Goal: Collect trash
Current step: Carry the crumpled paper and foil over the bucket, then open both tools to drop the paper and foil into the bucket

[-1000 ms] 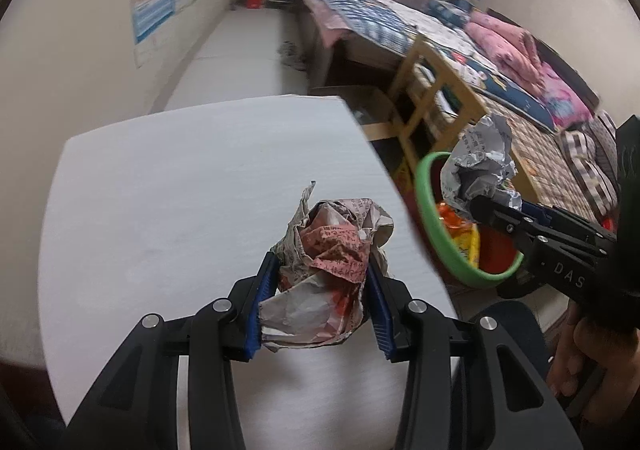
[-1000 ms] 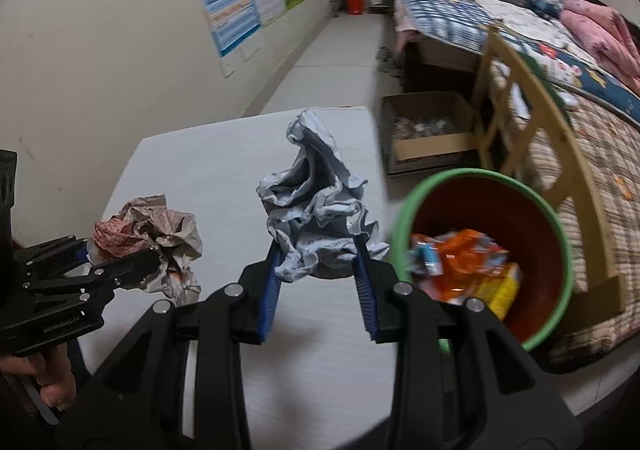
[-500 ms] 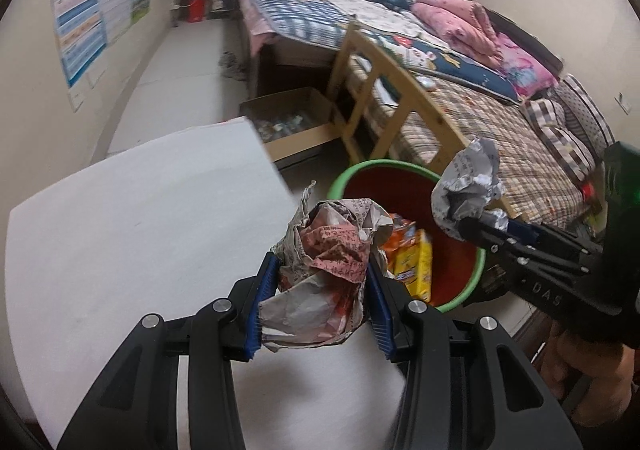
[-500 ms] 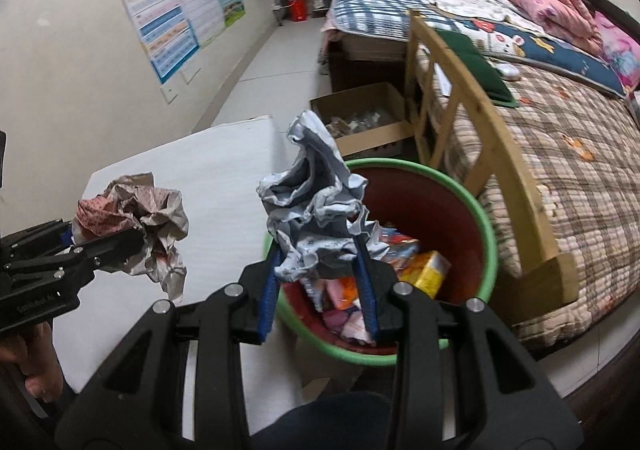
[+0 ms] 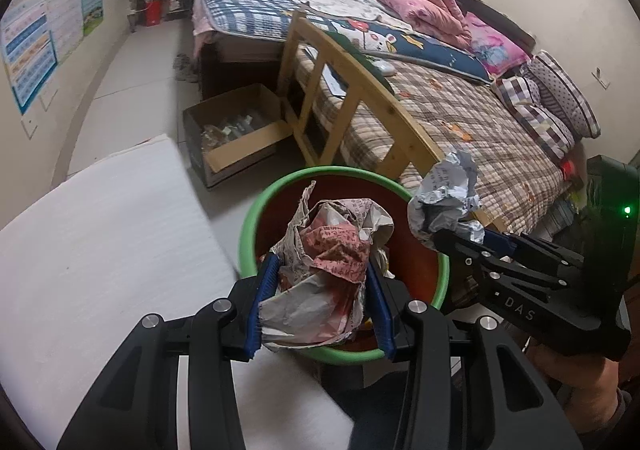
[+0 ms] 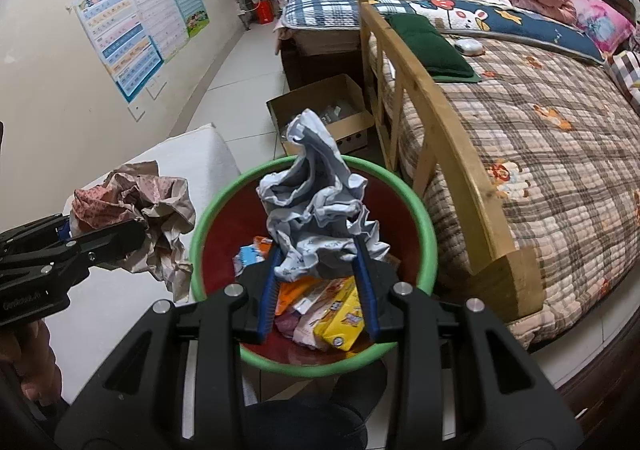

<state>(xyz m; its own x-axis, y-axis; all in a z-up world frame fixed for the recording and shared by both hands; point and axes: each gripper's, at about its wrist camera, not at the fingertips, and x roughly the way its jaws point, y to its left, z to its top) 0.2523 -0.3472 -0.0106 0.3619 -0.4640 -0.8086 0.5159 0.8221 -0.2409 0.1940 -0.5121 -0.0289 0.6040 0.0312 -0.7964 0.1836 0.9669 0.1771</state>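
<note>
My left gripper (image 5: 320, 302) is shut on a crumpled red-and-white paper wad (image 5: 332, 270), held over the near side of the green-rimmed red bin (image 5: 256, 210). My right gripper (image 6: 318, 282) is shut on a crumpled grey-white paper wad (image 6: 316, 210), hanging above the bin (image 6: 420, 210), where several snack wrappers (image 6: 336, 306) lie. In the left wrist view the right gripper (image 5: 460, 234) shows with its grey wad (image 5: 444, 194) over the bin's right rim. In the right wrist view the left gripper (image 6: 100, 234) holds its wad (image 6: 136, 202) at the bin's left rim.
The white table (image 5: 100, 250) lies to the left of the bin. A wooden bed frame (image 5: 360, 102) with a plaid quilt stands right behind it. An open cardboard box (image 5: 236, 138) sits on the tiled floor beyond. A person's hand (image 5: 576, 374) grips the right tool.
Both grippers have swung rightward off the table with their paper wads still held. The bin has come from the right edge of view to directly beneath them.
</note>
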